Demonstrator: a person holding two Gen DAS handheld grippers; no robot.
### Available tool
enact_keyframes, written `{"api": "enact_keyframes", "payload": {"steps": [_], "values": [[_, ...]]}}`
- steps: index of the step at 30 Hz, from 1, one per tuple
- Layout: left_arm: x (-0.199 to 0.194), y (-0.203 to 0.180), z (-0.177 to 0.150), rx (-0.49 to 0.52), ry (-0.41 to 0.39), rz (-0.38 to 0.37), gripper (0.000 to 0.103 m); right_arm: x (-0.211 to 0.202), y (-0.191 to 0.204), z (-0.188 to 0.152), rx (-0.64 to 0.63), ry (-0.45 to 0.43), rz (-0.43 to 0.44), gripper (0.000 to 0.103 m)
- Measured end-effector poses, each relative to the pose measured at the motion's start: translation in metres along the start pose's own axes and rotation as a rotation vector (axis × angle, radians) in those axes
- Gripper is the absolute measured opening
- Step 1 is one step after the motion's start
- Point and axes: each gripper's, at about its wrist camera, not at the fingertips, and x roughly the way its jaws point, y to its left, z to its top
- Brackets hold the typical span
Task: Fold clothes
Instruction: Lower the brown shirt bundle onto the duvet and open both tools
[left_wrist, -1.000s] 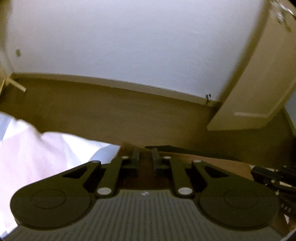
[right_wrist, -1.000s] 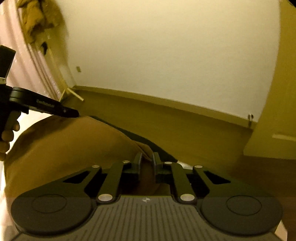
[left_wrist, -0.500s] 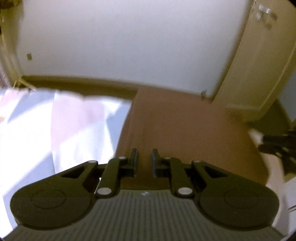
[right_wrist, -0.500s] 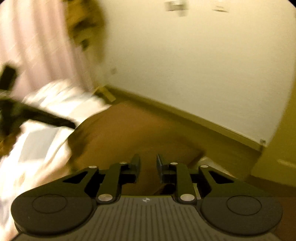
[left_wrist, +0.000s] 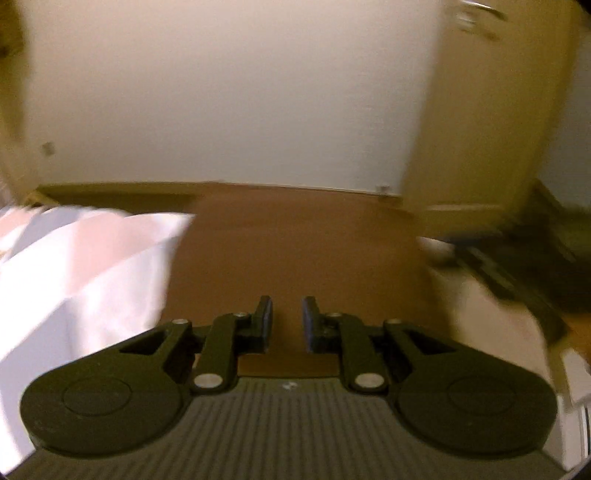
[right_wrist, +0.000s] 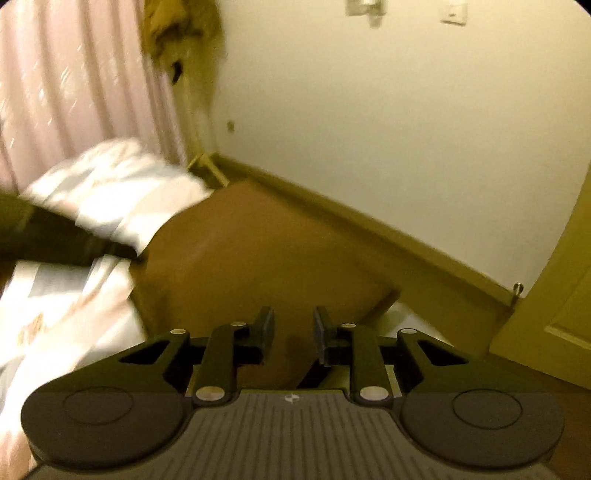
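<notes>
A brown garment (left_wrist: 295, 251) lies spread flat over the white bedding (left_wrist: 74, 277), reaching out ahead of my left gripper (left_wrist: 288, 321). That gripper is shut on the garment's near edge, and the cloth fills the narrow gap between its fingers. In the right wrist view the same garment (right_wrist: 251, 251) runs out from under my right gripper (right_wrist: 293, 332). Its jaws stand a little apart with cloth lying between them, and the pads do not press on it. The left gripper (right_wrist: 66, 240) shows as a dark blur at the garment's far left corner. The right gripper (left_wrist: 517, 280) is a dark blur at the right.
White patterned bedding (right_wrist: 55, 314) covers the bed around the garment. A pale curtain (right_wrist: 74, 74) hangs at the left, with brown clothing (right_wrist: 177, 22) hung beside it. A plain wall (right_wrist: 369, 147) and baseboard lie beyond the bed. A door (left_wrist: 480, 110) stands at the right.
The garment went from bunched to stretched flat as my left gripper swept across with its edge. My right gripper's jaws widened from pinching the cloth, and that hand then stayed nearly still.
</notes>
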Motion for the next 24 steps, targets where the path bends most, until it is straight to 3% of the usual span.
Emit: {"api": "enact_keyframes", "payload": {"steps": [3, 5, 7, 8, 10, 14, 16, 19, 24], "values": [[0.014, -0.032, -0.011, 0.003, 0.014, -0.02, 0.014, 0.014, -0.022, 0.016, 0.011, -0.051, -0.026, 0.025], [0.03, -0.045, -0.019, -0.023, 0.035, -0.005, 0.014, 0.035, -0.034, 0.021, 0.011, -0.027, -0.009, 0.025], [0.044, -0.051, -0.025, -0.037, 0.043, 0.027, 0.015, 0.065, -0.042, 0.018, 0.005, 0.062, -0.008, 0.024], [0.043, -0.053, -0.022, -0.045, 0.043, 0.032, 0.015, 0.075, -0.047, 0.015, -0.003, 0.091, -0.004, 0.015], [0.042, -0.056, -0.018, -0.061, 0.042, 0.042, 0.014, 0.093, -0.056, 0.011, -0.012, 0.14, 0.006, 0.013], [0.015, -0.052, -0.024, -0.117, -0.003, 0.006, 0.013, 0.071, -0.068, 0.019, 0.068, 0.094, 0.056, 0.014], [0.01, -0.057, -0.03, -0.119, 0.012, 0.014, 0.013, 0.052, -0.063, 0.018, 0.06, 0.055, 0.075, 0.022], [0.033, -0.065, -0.041, -0.124, 0.078, 0.025, 0.013, 0.025, -0.05, 0.011, 0.014, 0.008, 0.113, 0.022], [0.07, -0.073, -0.049, -0.129, 0.112, 0.059, 0.013, 0.062, -0.039, -0.01, -0.038, 0.145, 0.121, 0.021]]}}
